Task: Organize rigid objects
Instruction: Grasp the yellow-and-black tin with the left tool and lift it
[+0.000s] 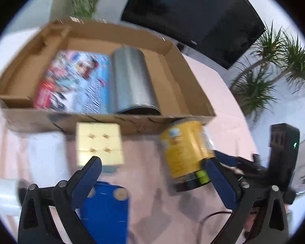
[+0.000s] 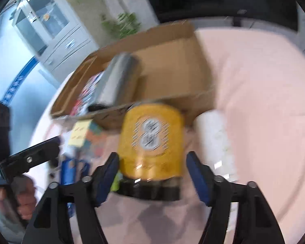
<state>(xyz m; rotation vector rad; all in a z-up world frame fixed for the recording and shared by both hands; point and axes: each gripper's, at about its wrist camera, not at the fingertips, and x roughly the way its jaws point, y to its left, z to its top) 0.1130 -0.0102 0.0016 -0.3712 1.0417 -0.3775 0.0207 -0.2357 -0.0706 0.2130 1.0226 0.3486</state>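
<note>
Lying between the right gripper's point(image 2: 152, 170) jaws, yellow jar point(image 2: 151, 140)

Both wrist views: cardboard box point(image 1: 103, 120) ahead.

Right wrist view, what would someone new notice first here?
The yellow can fills the middle, lying on the pink tablecloth between the open fingers of the right gripper, black cap nearest the camera. Behind it sits a shallow cardboard box holding a silver cylinder on its side.
</note>
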